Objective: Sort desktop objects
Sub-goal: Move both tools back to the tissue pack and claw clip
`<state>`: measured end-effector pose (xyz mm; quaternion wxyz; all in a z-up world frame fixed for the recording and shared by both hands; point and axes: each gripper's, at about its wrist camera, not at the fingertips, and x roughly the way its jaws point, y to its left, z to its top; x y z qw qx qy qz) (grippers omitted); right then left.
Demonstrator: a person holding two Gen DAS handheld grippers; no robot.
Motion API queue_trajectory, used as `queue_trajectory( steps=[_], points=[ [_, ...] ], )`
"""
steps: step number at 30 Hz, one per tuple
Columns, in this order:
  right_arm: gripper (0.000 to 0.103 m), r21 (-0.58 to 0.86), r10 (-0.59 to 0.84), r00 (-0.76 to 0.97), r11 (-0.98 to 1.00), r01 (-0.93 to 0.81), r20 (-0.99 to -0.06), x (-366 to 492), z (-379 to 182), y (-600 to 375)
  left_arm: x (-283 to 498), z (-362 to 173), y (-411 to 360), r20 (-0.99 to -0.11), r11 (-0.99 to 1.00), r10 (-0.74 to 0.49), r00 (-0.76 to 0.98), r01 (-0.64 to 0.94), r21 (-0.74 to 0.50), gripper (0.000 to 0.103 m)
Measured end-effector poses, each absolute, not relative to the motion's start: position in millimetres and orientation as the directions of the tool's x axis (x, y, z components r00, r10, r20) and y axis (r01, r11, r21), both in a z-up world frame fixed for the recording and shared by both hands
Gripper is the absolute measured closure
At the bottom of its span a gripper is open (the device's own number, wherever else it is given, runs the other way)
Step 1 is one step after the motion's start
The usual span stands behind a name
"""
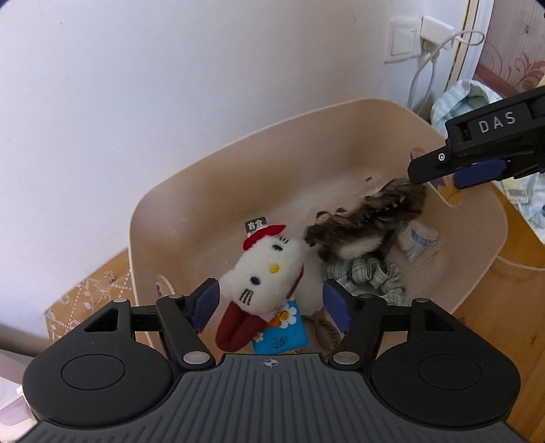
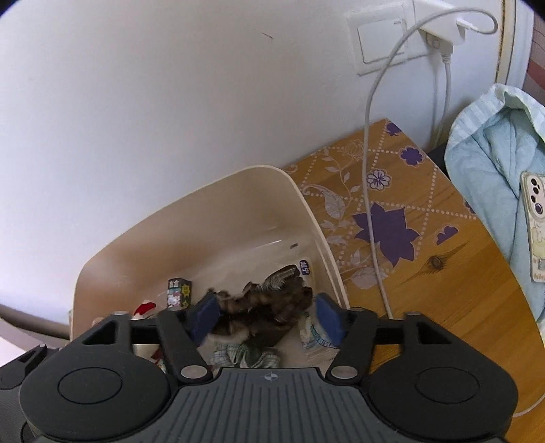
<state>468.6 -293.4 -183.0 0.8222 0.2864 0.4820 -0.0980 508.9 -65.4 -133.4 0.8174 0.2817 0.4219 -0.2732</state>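
Observation:
A beige plastic bin [image 1: 211, 170] holds the sorted objects. My left gripper [image 1: 272, 303] is open above it, its blue pads either side of a white Hello Kitty plush [image 1: 265, 272] with a red cap; the pads do not press it. A brown furry toy [image 1: 368, 221] lies blurred in the bin over a checked cloth [image 1: 368, 276]. My right gripper [image 2: 265, 313] is open above the furry toy [image 2: 269, 306], seen from the side in the left wrist view [image 1: 453, 170]. The bin [image 2: 190, 218] also holds a tissue packet [image 2: 316, 335] and a small dark box [image 2: 178, 291].
A blue card [image 1: 282, 327] and a tissue packet [image 1: 419, 238] lie in the bin. The wooden table [image 2: 442, 289] has a floral mat [image 2: 374, 204], a white charging cable [image 2: 369, 191] from a wall socket [image 2: 439, 27], and a phone [image 2: 534, 225] on pale blue cloth [image 2: 490, 163].

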Motion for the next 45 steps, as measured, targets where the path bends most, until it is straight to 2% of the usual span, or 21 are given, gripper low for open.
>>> queue_trajectory(
  steps=[6,11,15,25,29,37,45],
  points=[
    [0.005,0.390,0.130,0.562,0.842,0.373,-0.817,458,-167,-290,495,-124,-58,-0.834,0.712,-0.212,0.509,0.665,0.226,0.032],
    [0.000,0.398,0.134,0.579,0.844,0.358,-0.804,443,-155,-292,487,-115,-50,-0.828,0.727,-0.215,0.517,0.651,0.218,0.032],
    [0.000,0.411,0.136,0.599,0.842,0.350,-0.789,427,-147,-296,474,-107,-44,-0.819,0.743,-0.230,0.526,0.639,0.201,0.032],
    [0.000,0.323,0.129,0.620,0.922,0.213,-0.774,376,-133,-292,430,-93,-20,-0.826,0.765,-0.268,0.497,0.631,0.131,0.031],
    [0.000,0.256,0.118,0.588,0.954,0.157,-0.800,356,-142,-289,406,-102,-16,-0.834,0.759,-0.245,0.494,0.633,0.152,0.031],
    [0.000,0.147,0.095,0.579,0.988,0.043,-0.810,328,-171,-273,373,-129,-8,-0.874,0.811,-0.231,0.427,0.581,0.069,0.030],
    [0.000,0.141,0.145,0.602,0.988,-0.055,-0.785,323,-201,-249,358,-162,-14,-0.896,0.867,-0.242,0.372,0.497,-0.028,0.030]
  ],
)
